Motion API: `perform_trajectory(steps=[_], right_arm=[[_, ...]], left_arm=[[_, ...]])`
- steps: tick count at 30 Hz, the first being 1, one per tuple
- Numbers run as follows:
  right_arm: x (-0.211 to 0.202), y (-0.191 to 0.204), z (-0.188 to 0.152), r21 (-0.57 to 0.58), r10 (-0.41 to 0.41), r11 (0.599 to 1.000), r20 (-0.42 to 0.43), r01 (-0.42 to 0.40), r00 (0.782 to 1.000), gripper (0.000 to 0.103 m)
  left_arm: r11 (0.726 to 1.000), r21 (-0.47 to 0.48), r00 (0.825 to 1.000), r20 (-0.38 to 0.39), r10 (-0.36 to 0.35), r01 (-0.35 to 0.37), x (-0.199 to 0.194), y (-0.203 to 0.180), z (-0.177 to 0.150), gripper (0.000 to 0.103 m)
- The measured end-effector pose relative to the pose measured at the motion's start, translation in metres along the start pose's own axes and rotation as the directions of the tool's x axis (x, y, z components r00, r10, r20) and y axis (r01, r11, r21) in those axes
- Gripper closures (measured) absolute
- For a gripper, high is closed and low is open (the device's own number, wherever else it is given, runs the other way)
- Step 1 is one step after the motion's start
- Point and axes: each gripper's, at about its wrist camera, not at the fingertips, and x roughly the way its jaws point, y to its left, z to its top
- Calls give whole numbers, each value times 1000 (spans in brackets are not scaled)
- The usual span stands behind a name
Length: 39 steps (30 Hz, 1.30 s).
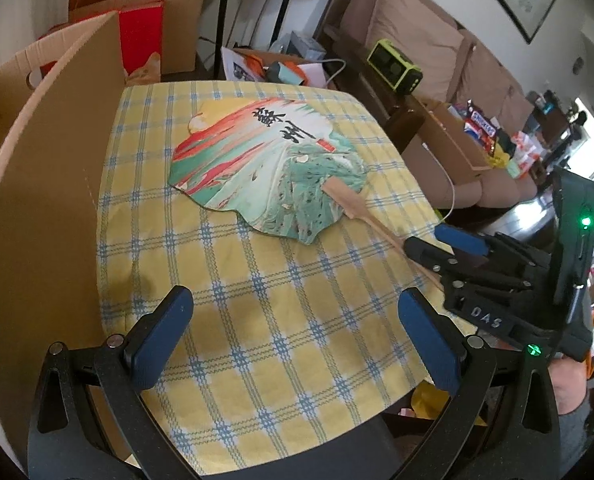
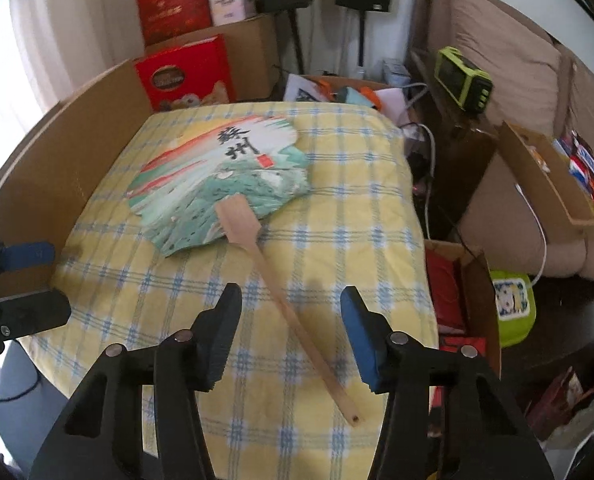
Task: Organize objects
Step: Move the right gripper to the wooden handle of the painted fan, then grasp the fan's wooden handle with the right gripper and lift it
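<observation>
Hovering over the fan handle (image 2: 297, 312) with the right gripper (image 2: 291, 336), jaws spread wide, handle running between them, nothing gripped. Left gripper (image 1: 295, 344) also spread, empty, above bare cloth near the table edge. Fan (image 1: 265, 168) lies flat mid-table, painted leaf far-left, handle pointing near-right.

Risks, my read: handle is thin and flat on soft cloth, so closing could pinch the tablecloth (image 1: 257, 320) or skate the stick sideways; lifting by the handle end would let the leaf droop and drag.

Surface: yellow-blue plaid cloth, slightly rumpled. Cardboard box (image 1: 49, 184) stands along the left edge, likely the drop spot. Sofa (image 2: 509, 60) right, cluttered boxes beyond
</observation>
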Motion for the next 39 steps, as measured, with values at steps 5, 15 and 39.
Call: perform_trajectory(steps=[5,15,39], right_arm=[[16,12,7,-61,23,998,-12,-23,1000,50],[44,15,20,-92,70,993,-50,-75,996,55],[17,21,9,110,305,948,-34,-300,952,96]], left_arm=[[1000,-23,1000,-17,-4,3,12,6,0,0],[998,-51,999,-39,-29,27,25,14,2,0],[891,-351,944,-51,-326,288,57,49,24,3]])
